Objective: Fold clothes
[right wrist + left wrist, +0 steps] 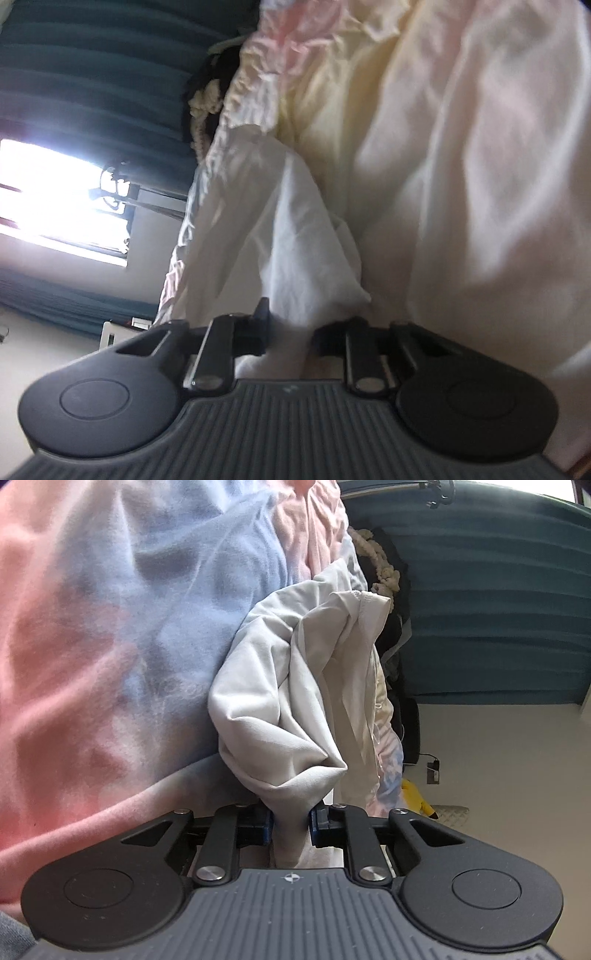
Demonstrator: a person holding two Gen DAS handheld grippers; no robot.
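Both grippers are clamping bunched white cloth. Left gripper [291, 821] is pinching a white garment [280, 701] at lower centre, against a pink-and-blue blanket [92, 627] filling the frame's left. Right gripper [290, 338] is squeezing the white fabric [295, 229] rising centre-frame; teal curtains [74, 74] are hanging upper left.

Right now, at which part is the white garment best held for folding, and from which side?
Judging by its pose, at the bunched edge where the white garment narrows into a tail, approached from below, along the folds. The left gripper already pinches that tail; the right gripper clamps white cloth likewise.
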